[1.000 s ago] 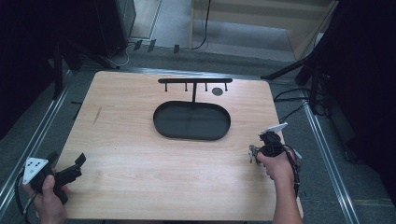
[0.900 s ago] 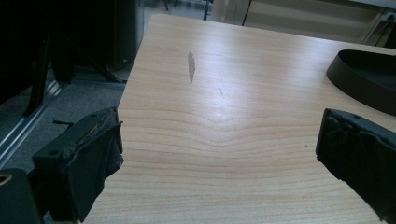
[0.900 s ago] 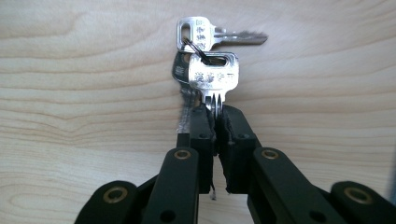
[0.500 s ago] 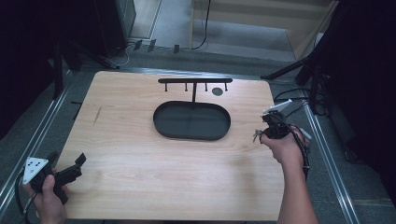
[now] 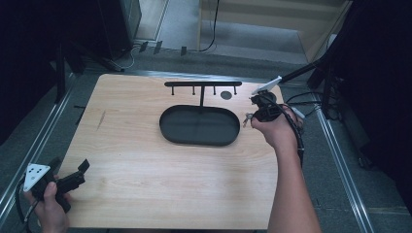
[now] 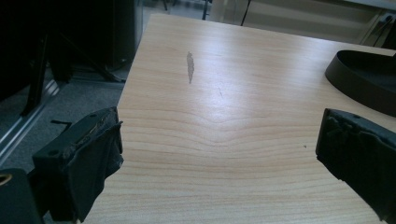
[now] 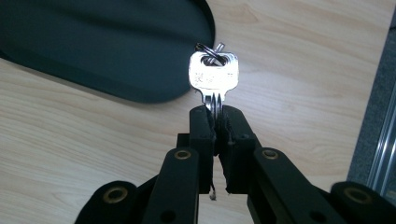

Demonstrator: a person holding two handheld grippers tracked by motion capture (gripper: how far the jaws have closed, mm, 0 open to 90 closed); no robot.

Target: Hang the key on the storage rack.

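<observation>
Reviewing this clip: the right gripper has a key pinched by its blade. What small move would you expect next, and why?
Probably a short carry up and left toward the hook rack. The right gripper is shut on the key, split ring at the free end, beside the black tray; the rack's pegs are bare. The left gripper rests open at the near corner.

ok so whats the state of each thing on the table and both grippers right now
left gripper: open, holding nothing
right gripper: shut on key
key: gripped by its blade, head and ring up
black tray: empty
hook rack: upright, nothing hanging
</observation>
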